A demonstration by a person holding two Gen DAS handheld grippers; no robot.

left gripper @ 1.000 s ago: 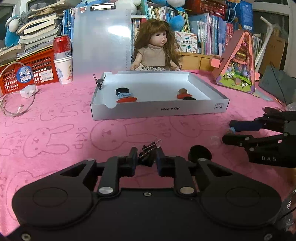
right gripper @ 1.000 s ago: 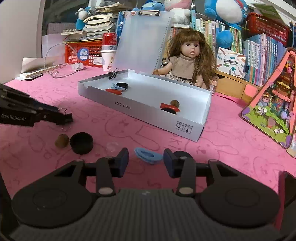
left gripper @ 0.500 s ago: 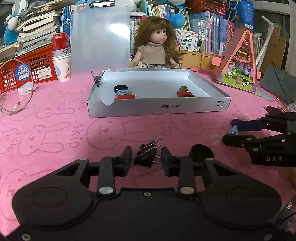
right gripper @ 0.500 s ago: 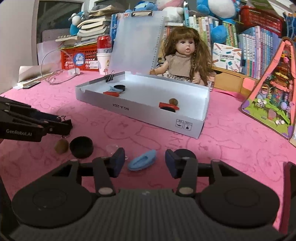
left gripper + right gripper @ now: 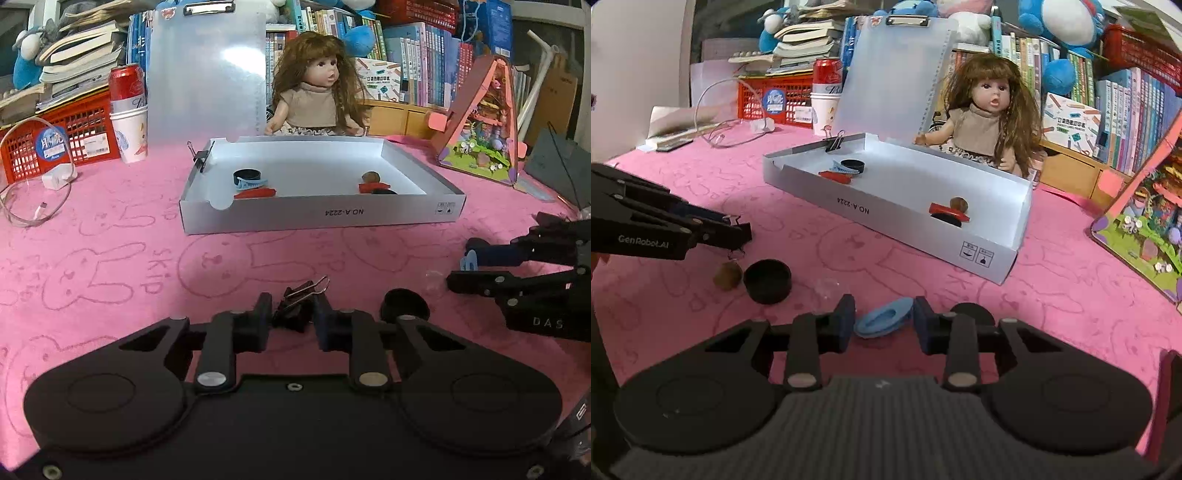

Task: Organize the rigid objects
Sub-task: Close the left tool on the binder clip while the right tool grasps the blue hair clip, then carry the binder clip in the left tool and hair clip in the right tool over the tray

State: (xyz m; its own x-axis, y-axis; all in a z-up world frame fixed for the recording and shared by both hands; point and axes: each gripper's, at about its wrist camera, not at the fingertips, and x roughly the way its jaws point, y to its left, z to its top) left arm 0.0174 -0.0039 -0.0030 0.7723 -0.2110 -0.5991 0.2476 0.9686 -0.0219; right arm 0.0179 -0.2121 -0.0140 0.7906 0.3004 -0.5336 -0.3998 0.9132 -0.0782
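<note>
Left wrist view: left gripper point(image 5: 291, 316) jaws clamp black binder clip point(image 5: 295, 308) | right gripper point(image 5: 883, 323) jaws grip blue clip point(image 5: 882, 322) | both above pink tabletop point(image 5: 110, 258)

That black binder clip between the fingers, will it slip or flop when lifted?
The binder clip looks like stiff metal, so probably no flopping. Its wire handles may swing. Tilted between the left gripper fingers, it might twist.

I see a pink cloth point(image 5: 110, 236) carrying a white tray point(image 5: 317, 216), doll point(image 5: 317, 88), red basket point(image 5: 74, 136), cable point(image 5: 33, 206), black cap point(image 5: 767, 281), and blue clip point(image 5: 882, 318).
</note>
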